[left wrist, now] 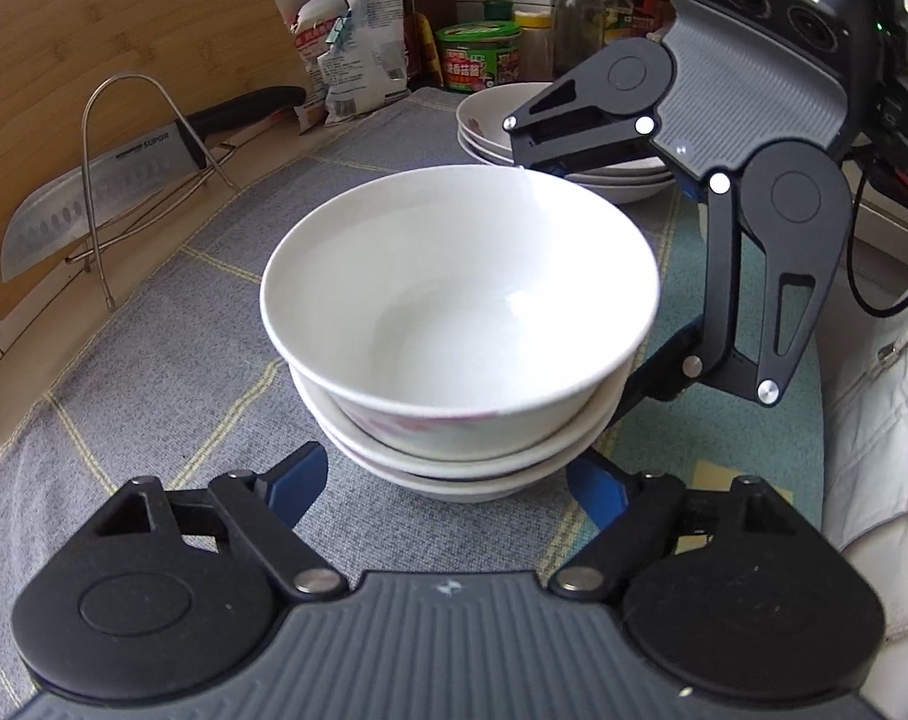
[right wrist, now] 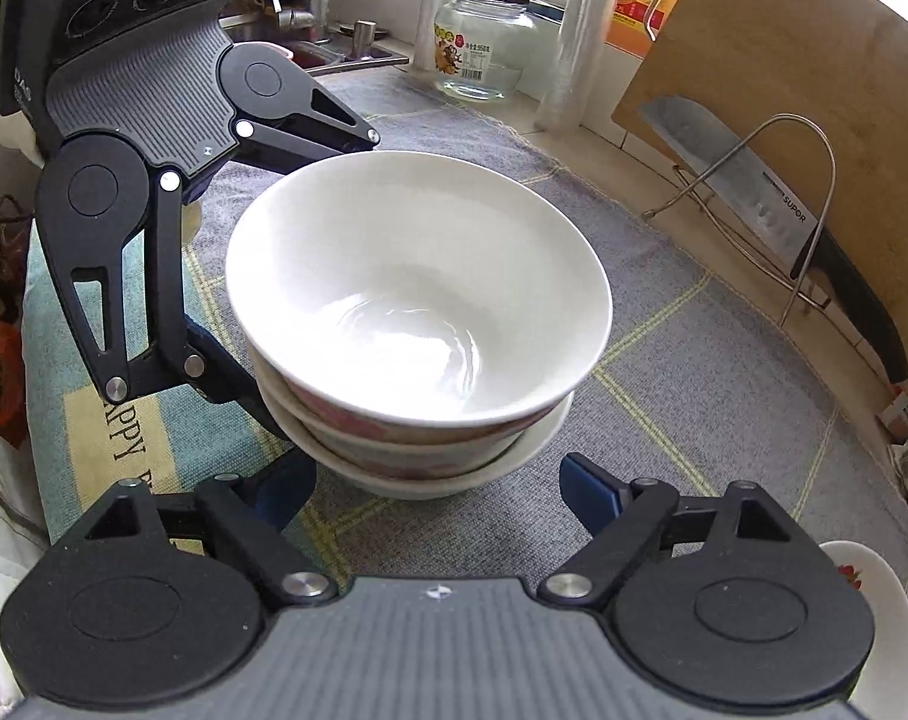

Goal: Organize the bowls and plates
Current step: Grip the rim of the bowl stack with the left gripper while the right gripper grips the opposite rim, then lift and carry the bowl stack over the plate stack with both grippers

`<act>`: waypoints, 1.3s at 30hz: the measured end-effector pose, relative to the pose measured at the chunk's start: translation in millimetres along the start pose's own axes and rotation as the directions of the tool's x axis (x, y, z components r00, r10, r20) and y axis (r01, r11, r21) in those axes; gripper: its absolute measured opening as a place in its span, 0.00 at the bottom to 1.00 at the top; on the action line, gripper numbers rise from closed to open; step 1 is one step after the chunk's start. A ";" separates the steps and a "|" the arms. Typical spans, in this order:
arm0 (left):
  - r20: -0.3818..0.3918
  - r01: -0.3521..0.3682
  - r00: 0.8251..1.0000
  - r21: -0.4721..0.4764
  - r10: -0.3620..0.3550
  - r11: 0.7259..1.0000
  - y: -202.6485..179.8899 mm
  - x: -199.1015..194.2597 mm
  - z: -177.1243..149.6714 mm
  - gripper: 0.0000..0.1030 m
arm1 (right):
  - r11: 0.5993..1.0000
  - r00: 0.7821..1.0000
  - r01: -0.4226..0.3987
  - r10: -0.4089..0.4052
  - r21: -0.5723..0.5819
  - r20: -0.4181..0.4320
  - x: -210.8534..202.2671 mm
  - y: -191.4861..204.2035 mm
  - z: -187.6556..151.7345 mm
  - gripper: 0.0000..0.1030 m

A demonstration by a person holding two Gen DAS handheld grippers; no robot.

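From here I see a stack of three white bowls [left wrist: 454,300] standing nested and upright on the grey checked cloth [left wrist: 213,312] that covers the worktop, about in the middle between my two tools. My left tongs [left wrist: 447,480] are set wide, with one blue fingertip on either side of the stack's foot; the tips [left wrist: 300,477] sit so close to the bottom bowl that I cannot tell whether they press on it or merely flank it. My right tongs [right wrist: 438,480] come at the same stack from the opposite side, also spread wide. In their own view a sliver of cloth shows between the right-hand tip [right wrist: 592,495] and the bowls, so they hold nothing. Behind the bowls, in the left wrist view, a stack of shallow white plates [left wrist: 490,120] sits partly hidden by the right tool. A cleaver [left wrist: 93,204] rests in a wire rack [left wrist: 129,84] against a wooden cutting board [left wrist: 123,30] at the edge of the cloth. A glass jar [right wrist: 484,48] stands near the sink, well apart from the bowls.
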State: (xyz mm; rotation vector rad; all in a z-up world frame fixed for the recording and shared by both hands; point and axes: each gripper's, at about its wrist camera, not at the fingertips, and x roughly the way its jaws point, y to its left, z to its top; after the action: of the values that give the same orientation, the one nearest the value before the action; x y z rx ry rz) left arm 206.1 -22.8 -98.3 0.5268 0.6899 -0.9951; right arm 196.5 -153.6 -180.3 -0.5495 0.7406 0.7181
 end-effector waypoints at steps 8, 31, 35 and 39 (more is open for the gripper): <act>-0.022 0.071 0.997 0.110 -0.069 0.991 5.1 -1.5 8.1 0.81 | 0.998 0.999 -0.052 0.052 -0.021 -0.016 0.0 -2.9 7.1 0.84; -0.068 0.132 0.990 0.110 -0.125 0.985 10.0 -2.3 13.5 0.80 | 0.996 0.995 -0.085 0.085 -0.012 -0.044 -2.5 -2.7 13.7 0.83; -0.077 0.121 0.991 0.114 -0.113 0.986 3.2 -7.8 20.1 0.80 | 0.997 0.996 -0.076 0.076 -0.018 -0.036 -12.4 0.1 12.6 0.83; -0.083 0.110 0.992 0.127 -0.100 0.986 -4.7 -13.0 30.1 0.80 | 0.998 0.998 -0.065 0.065 -0.019 -0.028 -26.3 -0.7 9.2 0.83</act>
State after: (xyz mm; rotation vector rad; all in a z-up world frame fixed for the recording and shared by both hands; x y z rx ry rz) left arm 205.6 -38.0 -68.8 0.6518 0.7295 -1.1288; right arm 187.0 -158.0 -154.4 -0.5558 0.7800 0.7801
